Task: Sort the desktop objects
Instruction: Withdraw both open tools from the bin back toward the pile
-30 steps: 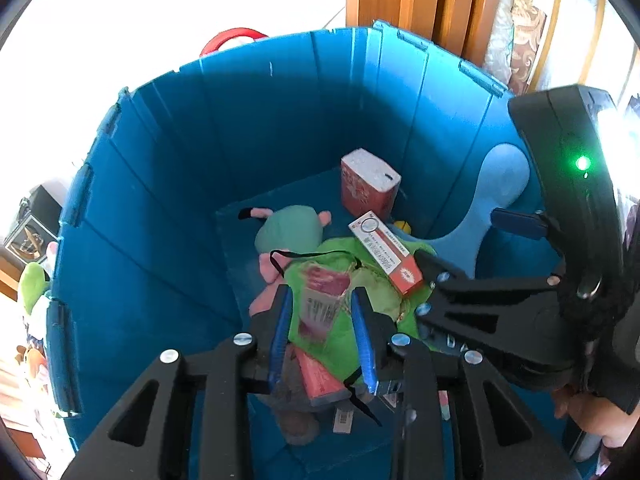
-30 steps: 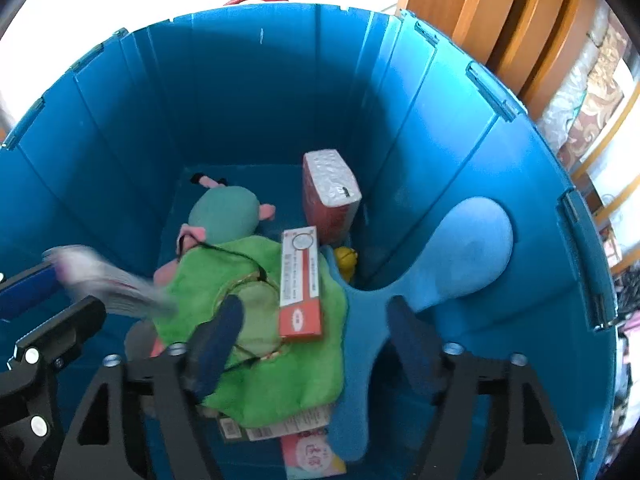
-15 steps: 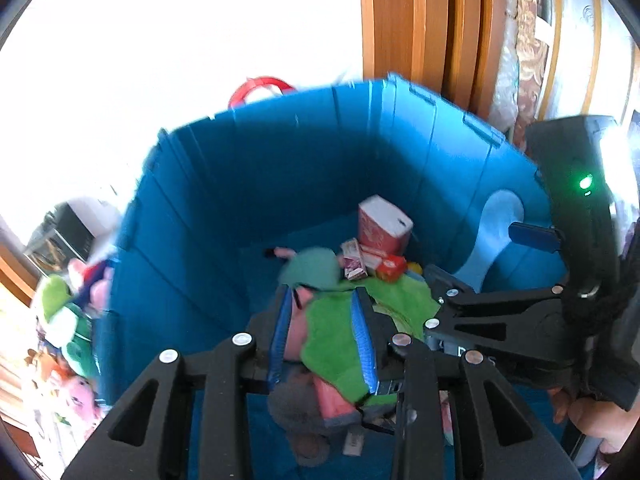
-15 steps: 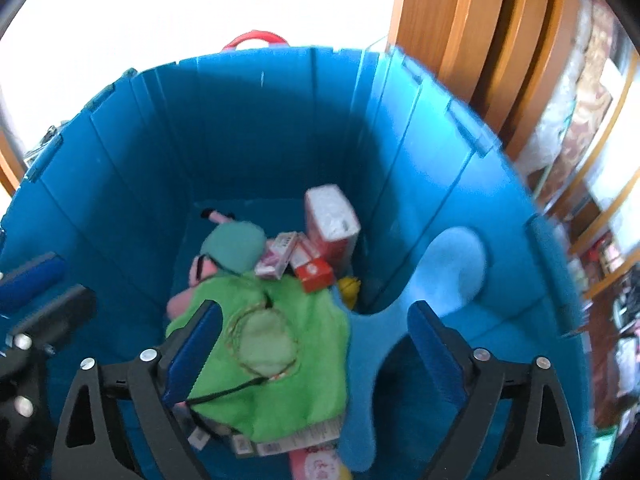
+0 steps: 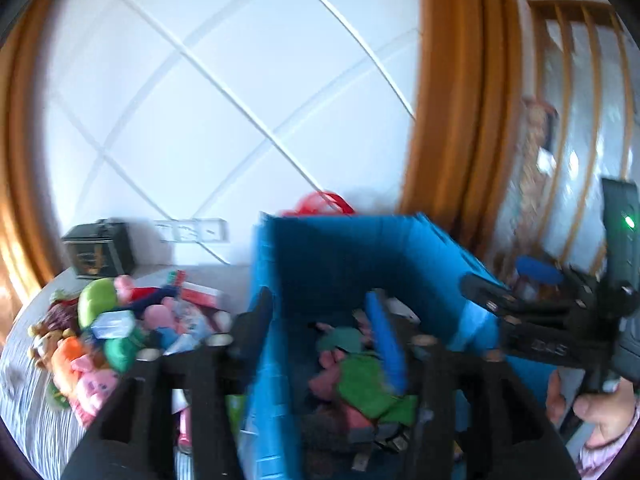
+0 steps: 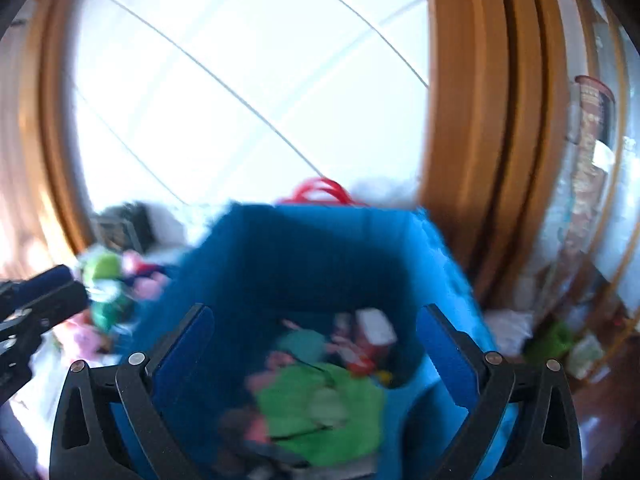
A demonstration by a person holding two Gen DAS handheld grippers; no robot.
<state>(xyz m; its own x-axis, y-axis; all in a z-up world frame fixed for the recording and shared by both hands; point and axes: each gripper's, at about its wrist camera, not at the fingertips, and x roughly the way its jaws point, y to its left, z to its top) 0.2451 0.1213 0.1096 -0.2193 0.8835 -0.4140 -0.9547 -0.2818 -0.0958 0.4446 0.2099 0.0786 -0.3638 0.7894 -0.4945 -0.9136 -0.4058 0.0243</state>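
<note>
My left gripper (image 5: 318, 304) hangs above the left wall of the blue bin (image 5: 340, 248). Its jaws are opening with nothing between them. My right gripper (image 6: 316, 312) is over the same bin (image 6: 312, 248), its jaws spreading wide and empty. Inside the bin lie a green cloth (image 6: 320, 408), pink plush pieces and a red-and-white box (image 6: 372, 332). A pile of plush toys (image 5: 104, 332) sits on the table left of the bin. The right gripper (image 5: 500, 308) also shows in the left wrist view, held by a hand (image 5: 604, 412). Both views are blurred.
A black box (image 5: 98, 248) stands at the back left by wall sockets (image 5: 192, 230). A red handle (image 5: 324, 202) sticks up behind the bin. A wooden frame (image 5: 452, 100) rises to the right, with clutter on the floor (image 6: 552, 340) beyond.
Both grippers have risen out of the bin and tilted up toward the wall. The packet that the left gripper held is gone from its fingers. Both sets of jaws have widened.
</note>
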